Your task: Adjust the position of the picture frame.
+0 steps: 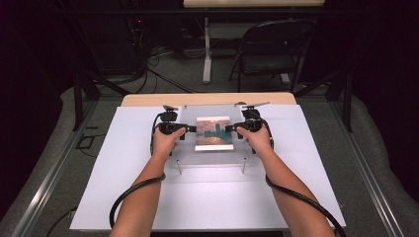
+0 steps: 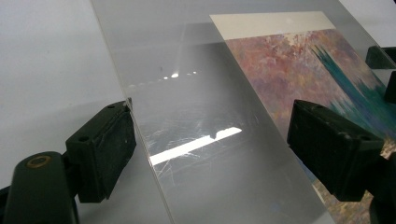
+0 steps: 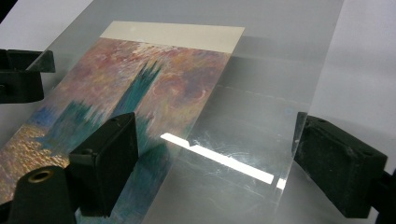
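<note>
Currently both grippers, left gripper (image 1: 191,130) and right gripper (image 1: 229,129), jaws parted, straddle the clear acrylic sheet (image 1: 186,144) edges over the painted print (image 1: 214,133) mid-desk. Risk: uneven squeeze, sheet slips, print shifts.

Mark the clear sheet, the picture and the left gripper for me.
clear sheet (image 2: 196,140), left gripper view, scratched bare middle.
picture (image 1: 213,132), high view, centre of the painted print.
left gripper (image 1: 190,129), high view, between its jaw tips at the sheet's left edge.
</note>
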### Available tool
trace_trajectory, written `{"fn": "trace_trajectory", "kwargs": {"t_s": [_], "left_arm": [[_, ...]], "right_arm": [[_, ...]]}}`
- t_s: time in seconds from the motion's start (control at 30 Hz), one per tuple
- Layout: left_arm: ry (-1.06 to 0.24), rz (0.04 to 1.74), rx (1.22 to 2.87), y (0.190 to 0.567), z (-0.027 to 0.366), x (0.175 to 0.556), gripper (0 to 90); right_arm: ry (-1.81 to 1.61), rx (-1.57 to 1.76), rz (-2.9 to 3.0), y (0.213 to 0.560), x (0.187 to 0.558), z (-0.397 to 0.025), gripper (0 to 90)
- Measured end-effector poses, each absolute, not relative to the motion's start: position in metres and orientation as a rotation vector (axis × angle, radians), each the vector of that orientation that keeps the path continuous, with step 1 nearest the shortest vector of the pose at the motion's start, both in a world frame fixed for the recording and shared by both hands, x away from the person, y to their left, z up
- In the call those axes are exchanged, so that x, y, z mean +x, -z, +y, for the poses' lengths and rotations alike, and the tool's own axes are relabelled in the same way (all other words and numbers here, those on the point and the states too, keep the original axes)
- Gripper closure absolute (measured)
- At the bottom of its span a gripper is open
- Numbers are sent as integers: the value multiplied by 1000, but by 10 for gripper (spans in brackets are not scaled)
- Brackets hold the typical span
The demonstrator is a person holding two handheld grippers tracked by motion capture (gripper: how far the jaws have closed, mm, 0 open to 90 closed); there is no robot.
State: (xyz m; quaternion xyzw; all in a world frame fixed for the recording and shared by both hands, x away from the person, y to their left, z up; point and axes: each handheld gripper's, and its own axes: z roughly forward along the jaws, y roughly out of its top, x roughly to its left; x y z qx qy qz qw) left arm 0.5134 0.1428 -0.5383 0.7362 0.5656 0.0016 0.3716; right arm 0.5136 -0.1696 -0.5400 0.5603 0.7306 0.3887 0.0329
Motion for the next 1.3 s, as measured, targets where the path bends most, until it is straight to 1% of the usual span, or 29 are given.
{"fn": "trace_trajectory", "kwargs": {"t_s": [0.23, 0.5, 0.83, 0.93, 1.3], "left_arm": [[68, 1454, 1875, 540, 144, 515, 152], [85, 1468, 1864, 541, 143, 516, 153], [83, 1490, 1875, 539, 141, 517, 154], [50, 1506, 1869, 538, 139, 516, 156], [30, 1527, 1862, 536, 137, 514, 164]], "right_arm": [[-1194, 1725, 2249, 540, 514, -169, 142], [-1187, 1727, 2251, 540, 514, -169, 141], [-1156, 1738, 2241, 538, 514, -166, 135], [-1157, 1736, 2240, 538, 514, -166, 135], [-1124, 1755, 2221, 536, 513, -163, 135]]}}
